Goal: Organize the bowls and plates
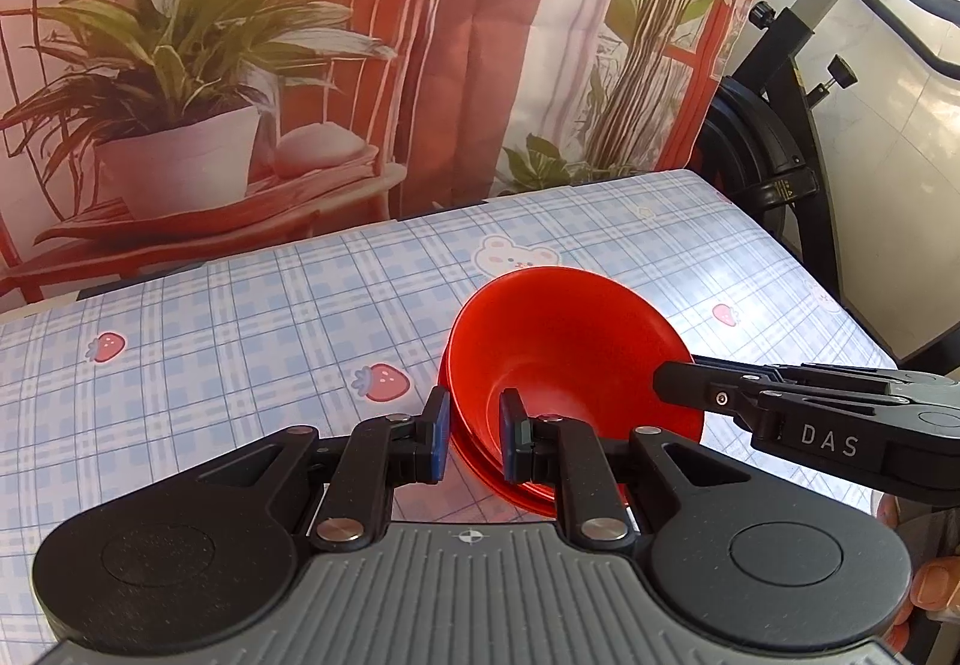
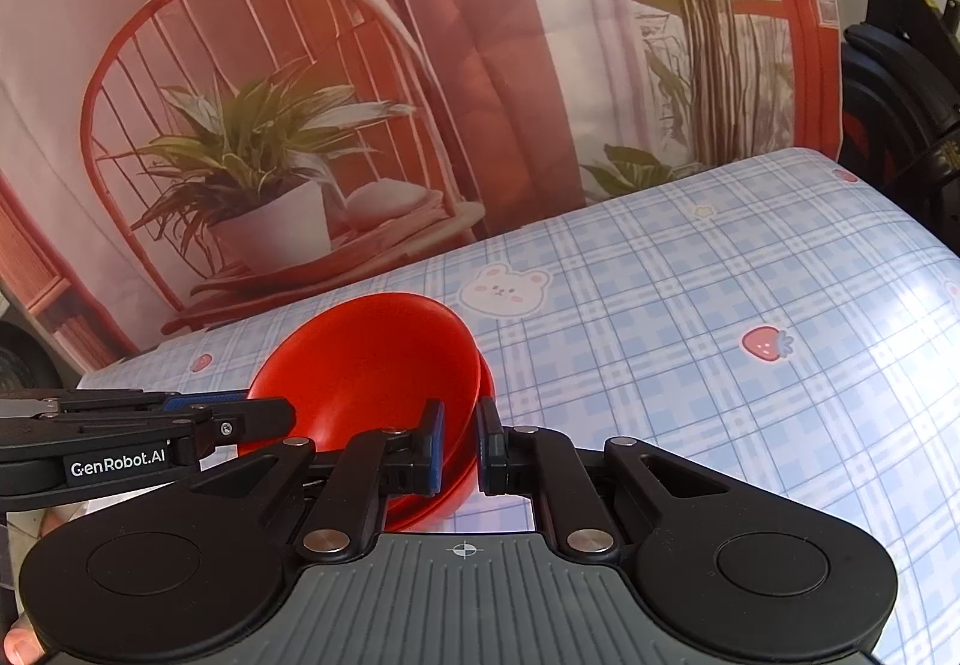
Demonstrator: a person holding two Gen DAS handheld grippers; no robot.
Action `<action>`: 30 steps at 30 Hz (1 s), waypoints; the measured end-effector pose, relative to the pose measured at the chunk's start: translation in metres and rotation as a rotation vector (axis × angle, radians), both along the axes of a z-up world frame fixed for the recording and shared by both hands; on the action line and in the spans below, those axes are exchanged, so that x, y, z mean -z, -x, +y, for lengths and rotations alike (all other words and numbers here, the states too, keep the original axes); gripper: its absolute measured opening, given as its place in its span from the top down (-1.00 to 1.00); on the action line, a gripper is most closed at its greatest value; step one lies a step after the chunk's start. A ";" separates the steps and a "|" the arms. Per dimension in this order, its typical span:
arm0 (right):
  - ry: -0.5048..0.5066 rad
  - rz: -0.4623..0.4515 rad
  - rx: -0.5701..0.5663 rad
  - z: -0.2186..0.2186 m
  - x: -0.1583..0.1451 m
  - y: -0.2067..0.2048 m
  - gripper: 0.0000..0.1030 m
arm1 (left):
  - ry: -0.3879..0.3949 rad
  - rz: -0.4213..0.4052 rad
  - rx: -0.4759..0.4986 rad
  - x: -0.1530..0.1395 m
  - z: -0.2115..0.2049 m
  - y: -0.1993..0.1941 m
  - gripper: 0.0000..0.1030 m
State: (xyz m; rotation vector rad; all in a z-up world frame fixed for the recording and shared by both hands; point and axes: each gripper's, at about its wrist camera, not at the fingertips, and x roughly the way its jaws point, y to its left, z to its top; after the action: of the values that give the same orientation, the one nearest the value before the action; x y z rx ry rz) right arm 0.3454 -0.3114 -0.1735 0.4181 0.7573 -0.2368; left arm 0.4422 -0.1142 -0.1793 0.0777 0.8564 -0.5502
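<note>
Left wrist view takes in a printed backdrop [image 1: 300,65] of a potted plant on a red chair, hung behind a table covered in a blue plaid cloth [image 1: 240,317] dotted with strawberries and a bear face; a black exercise bike [image 1: 774,125] stands off the table's far right corner. On the cloth, toward the near edge, sit the red bowls [image 1: 564,365], at least two nested, tilted so the open mouth faces the cameras. Both claws pinch this stack from opposite sides. The left gripper [image 1: 474,443] straddles the near-left part of the rim, one blue-padded finger outside the wall and the other inside the bowl, the jaws drawn nearly together on the rim. The right gripper [image 1: 666,383] reaches in from the right of this view, its narrowed tip meeting the bowls' right rim. Right wrist view shows the same bowls [image 2: 372,359] low and left of centre, with the right gripper [image 2: 459,449] closed tight over their near-right rim, one finger inside and one outside. The left gripper [image 2: 282,413] enters from the left edge there, its tip against the bowls' left side. A fingertip [image 2: 18,647] of the person shows at the bottom left corner.
</note>
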 end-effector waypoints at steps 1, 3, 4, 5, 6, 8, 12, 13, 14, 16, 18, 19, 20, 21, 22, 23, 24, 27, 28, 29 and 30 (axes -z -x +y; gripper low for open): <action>0.001 0.000 0.000 0.000 0.000 0.000 0.81 | 0.006 0.009 -0.005 0.001 0.001 0.000 0.65; 0.014 0.004 -0.010 0.002 -0.001 0.000 0.81 | 0.008 0.014 -0.012 0.004 0.002 0.001 0.65; 0.018 0.005 -0.014 0.002 -0.001 0.000 0.80 | 0.005 0.016 -0.012 0.004 0.002 0.001 0.65; 0.029 0.008 -0.015 0.003 -0.002 0.000 0.80 | 0.004 0.016 -0.014 0.004 0.002 0.001 0.65; 0.038 0.011 -0.015 0.003 -0.002 0.001 0.76 | 0.008 0.015 -0.016 0.004 0.003 0.002 0.65; 0.040 0.014 -0.010 0.002 -0.002 0.002 0.75 | 0.019 0.014 -0.026 0.003 0.005 0.001 0.65; 0.016 0.021 0.003 -0.005 0.003 0.004 0.67 | 0.022 0.017 -0.065 0.003 0.009 -0.001 0.52; 0.013 0.021 0.001 -0.005 0.004 0.003 0.67 | 0.017 0.015 -0.079 0.004 0.010 -0.002 0.44; 0.013 0.024 -0.004 -0.004 0.004 0.002 0.67 | 0.019 0.012 -0.094 0.006 0.011 -0.004 0.42; 0.012 0.029 -0.007 -0.004 0.005 0.000 0.67 | 0.038 0.030 -0.099 0.009 0.013 -0.007 0.42; -0.004 0.031 -0.004 -0.005 0.007 -0.003 0.67 | 0.055 0.052 -0.101 0.013 0.013 -0.008 0.41; -0.012 0.033 0.000 -0.005 0.008 -0.003 0.67 | 0.060 0.059 -0.101 0.015 0.012 -0.009 0.42; -0.018 0.034 0.002 -0.006 0.008 -0.004 0.67 | 0.063 0.065 -0.101 0.016 0.012 -0.009 0.42; -0.019 0.036 0.002 -0.006 0.009 -0.005 0.67 | 0.066 0.069 -0.102 0.018 0.011 -0.009 0.41; -0.017 0.039 -0.002 -0.005 0.009 -0.006 0.67 | 0.070 0.072 -0.102 0.019 0.011 -0.010 0.42; -0.016 0.041 -0.005 -0.005 0.010 -0.007 0.67 | 0.078 0.079 -0.100 0.021 0.010 -0.010 0.42; -0.020 0.043 -0.006 -0.005 0.011 -0.007 0.67 | 0.083 0.083 -0.099 0.023 0.009 -0.010 0.42; -0.031 0.045 -0.008 -0.006 0.013 -0.009 0.67 | 0.098 0.091 -0.094 0.027 0.007 -0.011 0.43; -0.034 0.047 -0.009 -0.006 0.013 -0.010 0.67 | 0.100 0.089 -0.092 0.027 0.006 -0.010 0.45; -0.038 0.049 -0.013 -0.006 0.014 -0.010 0.68 | 0.102 0.076 -0.095 0.027 0.006 -0.009 0.53; -0.046 0.056 -0.023 -0.006 0.015 -0.012 0.72 | 0.093 0.063 -0.099 0.026 0.005 -0.008 0.70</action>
State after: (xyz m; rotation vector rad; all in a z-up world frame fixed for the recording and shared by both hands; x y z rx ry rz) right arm 0.3573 -0.3175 -0.1885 0.4472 0.8233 -0.2110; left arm 0.4501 -0.1087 -0.2054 -0.0668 0.8903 -0.5012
